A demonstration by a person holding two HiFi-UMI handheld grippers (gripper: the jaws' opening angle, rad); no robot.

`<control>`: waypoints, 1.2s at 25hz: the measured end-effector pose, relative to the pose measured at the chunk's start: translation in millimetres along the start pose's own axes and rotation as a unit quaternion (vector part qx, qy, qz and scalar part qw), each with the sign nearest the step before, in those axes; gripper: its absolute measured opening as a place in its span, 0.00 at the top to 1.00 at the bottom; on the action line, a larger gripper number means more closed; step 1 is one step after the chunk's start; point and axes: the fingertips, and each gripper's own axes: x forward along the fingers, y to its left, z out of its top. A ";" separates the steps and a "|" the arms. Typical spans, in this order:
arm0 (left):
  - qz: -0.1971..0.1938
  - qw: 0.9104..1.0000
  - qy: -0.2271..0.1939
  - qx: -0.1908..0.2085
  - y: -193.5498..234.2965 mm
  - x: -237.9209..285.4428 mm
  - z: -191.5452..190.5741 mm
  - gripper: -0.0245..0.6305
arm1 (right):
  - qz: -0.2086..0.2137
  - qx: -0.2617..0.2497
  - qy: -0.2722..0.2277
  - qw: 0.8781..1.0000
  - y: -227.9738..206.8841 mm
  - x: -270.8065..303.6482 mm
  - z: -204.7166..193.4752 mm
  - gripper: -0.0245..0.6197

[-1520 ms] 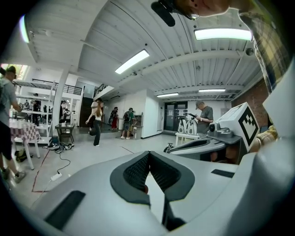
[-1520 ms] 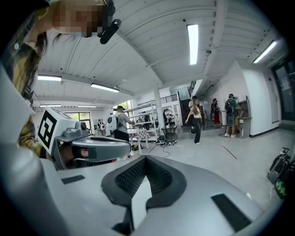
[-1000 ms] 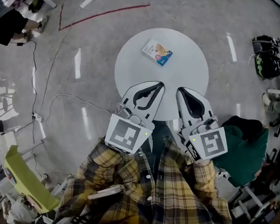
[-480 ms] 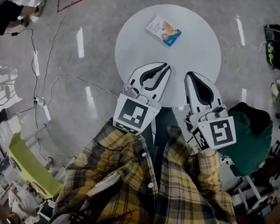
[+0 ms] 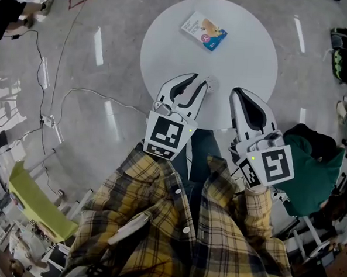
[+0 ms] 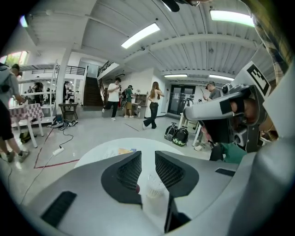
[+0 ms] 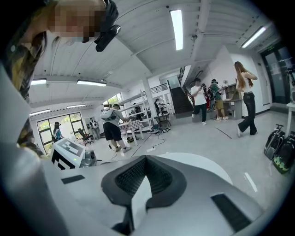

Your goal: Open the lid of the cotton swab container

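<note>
A small clear cotton swab container (image 5: 211, 82) stands on the round white table (image 5: 249, 52) near its front edge. My left gripper (image 5: 199, 79) hovers right beside it, tips almost at the container. Its jaws are opening and stand slightly apart. In the left gripper view the container (image 6: 154, 186) shows through the gap of the left gripper (image 6: 147, 154), with the pads not pressing on it. My right gripper (image 5: 236, 92) sits to the right over the table edge, shut and empty; the right gripper view shows the right gripper (image 7: 146, 159) with its jaws together.
A blue, white and orange packet (image 5: 204, 31) lies at the table's far side. Cables (image 5: 64, 99) run over the floor at left, a yellow-green chair (image 5: 31, 205) stands lower left, dark bags (image 5: 346, 58) lie at right. People stand farther off in the hall.
Both grippers have moved forward over the table edge. The left gripper's jaws, together before, now stand slightly apart next to the container.
</note>
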 end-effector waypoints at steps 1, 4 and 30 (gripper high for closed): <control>-0.001 1.000 0.006 0.001 -0.8 2.4 -6.8 0.81 | -0.001 0.001 0.000 1.000 -0.4 -0.1 -1.7 0.94; -0.016 1.000 0.024 0.001 -7.1 10.4 -26.5 0.74 | -0.002 0.002 0.000 1.000 -1.2 -1.3 -6.2 0.94; -0.008 0.996 0.083 0.035 -20.0 73.0 -96.6 0.43 | -0.014 0.028 0.022 0.999 -16.6 1.7 -33.6 0.94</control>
